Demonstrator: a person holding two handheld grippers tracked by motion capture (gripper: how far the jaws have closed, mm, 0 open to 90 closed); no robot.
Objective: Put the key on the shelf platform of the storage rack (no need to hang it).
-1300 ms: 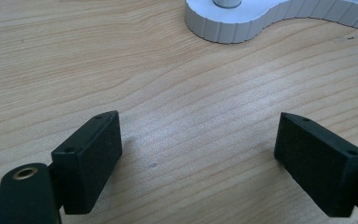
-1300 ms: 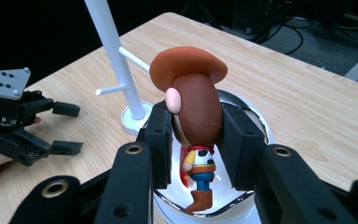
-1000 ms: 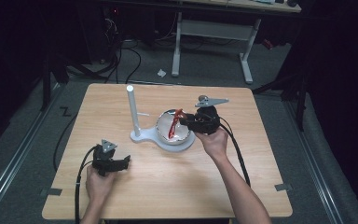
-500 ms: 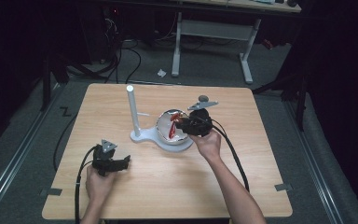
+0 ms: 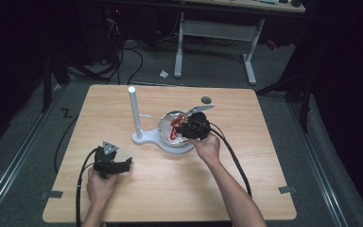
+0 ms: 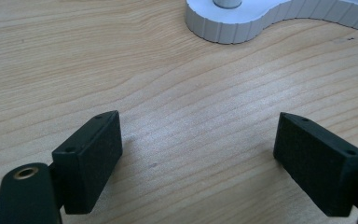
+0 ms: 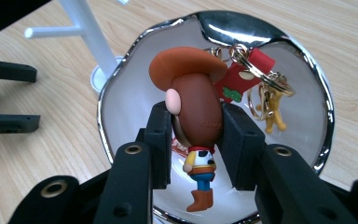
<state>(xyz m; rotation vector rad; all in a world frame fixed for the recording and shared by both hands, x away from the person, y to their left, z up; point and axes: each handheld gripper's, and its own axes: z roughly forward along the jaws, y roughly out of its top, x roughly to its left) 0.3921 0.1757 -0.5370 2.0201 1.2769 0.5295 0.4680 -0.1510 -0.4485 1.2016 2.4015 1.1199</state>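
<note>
Compared with a second ago, the right gripper (image 5: pixel 185 128) is sitting farther left and lower over the silver dish (image 5: pixel 166 124), with the person's right hand (image 5: pixel 206 146) drawn in toward the middle of the table (image 5: pixel 264 156); the left gripper (image 5: pixel 118 166) is lying where it was, near the front left of the table.

Seen in the right gripper view, the right gripper (image 7: pixel 196 140) is clamping its two black jaws on the brown head of a cowboy figure keychain (image 7: pixel 196 116), one jaw pressing each side. Its orange-brown hat is rising above the jaws, and its small body with brown boots is hanging below the head, over the shiny dish (image 7: pixel 317 107). Gold rings (image 7: pixel 256 70) are linking the figure to a red charm (image 7: pixel 242 74) and a small yellow charm (image 7: pixel 272 109), both of which are lying against the dish's inner surface.

A white stand (image 5: pixel 134 113) with an upright post is standing just left of the dish, on a white base (image 6: pixel 242 21).

In the left gripper view, the left gripper (image 6: pixel 196 165) is holding its jaws wide apart over bare wood, with nothing between them.
</note>
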